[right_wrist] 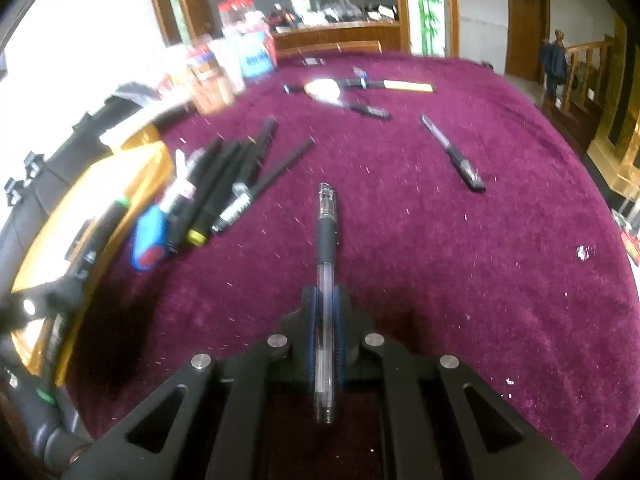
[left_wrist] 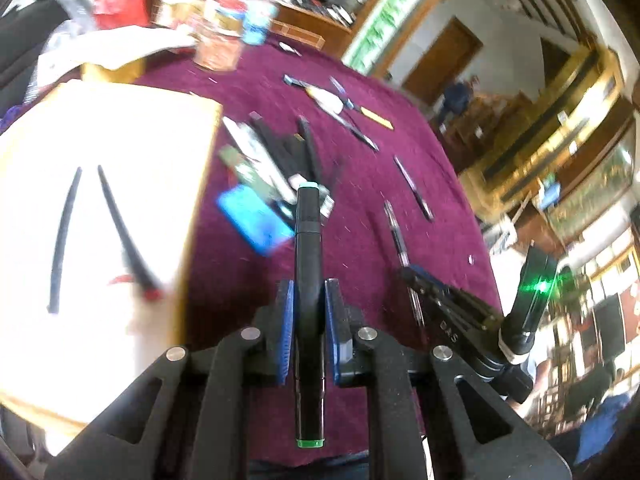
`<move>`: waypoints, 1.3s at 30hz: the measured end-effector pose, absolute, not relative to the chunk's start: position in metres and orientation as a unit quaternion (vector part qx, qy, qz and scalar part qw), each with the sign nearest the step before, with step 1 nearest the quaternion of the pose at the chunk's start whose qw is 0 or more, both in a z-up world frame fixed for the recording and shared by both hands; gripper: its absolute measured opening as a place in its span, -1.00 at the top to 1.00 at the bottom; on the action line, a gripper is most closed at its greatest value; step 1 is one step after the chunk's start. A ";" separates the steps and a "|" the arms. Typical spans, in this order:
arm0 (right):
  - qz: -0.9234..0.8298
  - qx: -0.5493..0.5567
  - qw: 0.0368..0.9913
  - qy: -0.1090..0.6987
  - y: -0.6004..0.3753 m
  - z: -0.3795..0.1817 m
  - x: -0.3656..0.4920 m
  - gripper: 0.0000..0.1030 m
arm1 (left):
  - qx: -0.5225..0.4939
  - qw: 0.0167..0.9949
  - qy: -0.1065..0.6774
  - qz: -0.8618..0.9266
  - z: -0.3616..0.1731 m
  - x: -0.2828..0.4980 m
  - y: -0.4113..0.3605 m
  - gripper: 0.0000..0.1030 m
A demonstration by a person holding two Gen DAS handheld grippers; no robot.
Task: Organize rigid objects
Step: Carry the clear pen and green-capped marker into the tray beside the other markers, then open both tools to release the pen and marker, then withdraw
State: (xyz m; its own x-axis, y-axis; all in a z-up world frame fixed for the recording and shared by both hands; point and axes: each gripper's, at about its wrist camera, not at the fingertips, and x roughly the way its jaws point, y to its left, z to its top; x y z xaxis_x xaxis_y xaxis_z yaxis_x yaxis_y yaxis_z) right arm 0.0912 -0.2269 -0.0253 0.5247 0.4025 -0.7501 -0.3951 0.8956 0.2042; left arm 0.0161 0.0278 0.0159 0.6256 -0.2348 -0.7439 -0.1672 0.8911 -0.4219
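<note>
My left gripper point(left_wrist: 308, 294) is shut on a black marker with green ends point(left_wrist: 307, 240) that points forward over the maroon tablecloth. To its left is a yellow-edged box point(left_wrist: 120, 128) holding two dark pens point(left_wrist: 116, 224). My right gripper point(right_wrist: 326, 296) is shut on a clear gel pen with a black grip point(right_wrist: 326, 240), just above the cloth. In the right wrist view the left gripper point(right_wrist: 60, 284) shows at the left edge over the box point(right_wrist: 132, 164). A pile of black markers point(right_wrist: 232, 176) and a blue eraser point(right_wrist: 150, 242) lie beside the box.
A black pen point(right_wrist: 456, 156) lies alone on the cloth point(right_wrist: 440, 280) to the right. More pens and a white object point(right_wrist: 324, 90) lie farther back. Jars and bottles point(right_wrist: 224, 68) stand at the back left. The table's edge curves along the right.
</note>
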 end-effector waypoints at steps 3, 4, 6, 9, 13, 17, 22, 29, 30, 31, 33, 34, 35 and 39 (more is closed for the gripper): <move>0.276 0.025 0.861 0.427 -0.213 -0.018 0.087 0.87 | -0.254 0.872 0.418 0.005 0.024 0.002 0.056 0.77; 0.296 0.032 0.855 0.424 -0.204 -0.013 0.084 0.87 | -0.264 0.871 0.414 0.014 0.026 -0.003 0.068 0.76; 0.344 0.039 0.842 0.413 -0.178 -0.002 0.075 0.87 | -0.284 0.871 0.399 0.032 0.032 -0.014 0.093 0.76; 0.411 0.043 0.812 0.413 -0.134 0.010 0.065 0.87 | -0.311 0.869 0.380 0.067 0.037 -0.029 0.135 0.76; 0.459 0.042 0.775 0.432 -0.083 0.014 0.059 0.87 | -0.327 0.865 0.369 0.097 0.034 -0.034 0.172 0.76; 0.467 0.041 0.762 0.446 -0.052 0.014 0.065 0.87 | -0.331 0.859 0.374 0.113 0.023 -0.024 0.190 0.76; 0.454 0.026 0.756 0.471 -0.021 0.003 0.090 0.87 | -0.316 0.853 0.395 0.130 0.006 -0.001 0.207 0.76; 0.431 -0.030 0.760 0.485 0.025 -0.010 0.105 0.87 | -0.290 0.833 0.441 0.163 -0.020 0.024 0.213 0.76; 0.426 -0.041 0.764 0.483 0.029 -0.012 0.105 0.87 | -0.290 0.829 0.448 0.167 -0.023 0.025 0.212 0.76; 0.420 -0.053 0.766 0.484 0.033 -0.015 0.104 0.87 | -0.288 0.828 0.451 0.168 -0.025 0.025 0.213 0.76; 0.414 -0.065 0.763 0.492 0.039 -0.021 0.105 0.87 | -0.281 0.826 0.459 0.169 -0.027 0.027 0.212 0.76; 0.413 -0.071 0.765 0.489 0.041 -0.022 0.104 0.87 | -0.276 0.823 0.464 0.175 -0.028 0.028 0.211 0.76; 0.409 -0.081 0.770 0.483 0.042 -0.021 0.101 0.87 | -0.265 0.820 0.473 0.184 -0.030 0.029 0.209 0.76; 0.402 -0.109 0.775 0.475 0.046 -0.021 0.096 0.86 | -0.250 0.807 0.504 0.182 -0.041 0.035 0.208 0.75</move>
State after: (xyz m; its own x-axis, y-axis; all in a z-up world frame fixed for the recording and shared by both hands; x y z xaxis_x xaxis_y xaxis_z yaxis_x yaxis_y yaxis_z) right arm 0.0959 0.0462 -0.0208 0.2257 0.5207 -0.8233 -0.7270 0.6526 0.2134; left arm 0.0347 0.2082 -0.0407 0.4257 0.0425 -0.9039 -0.5454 0.8091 -0.2189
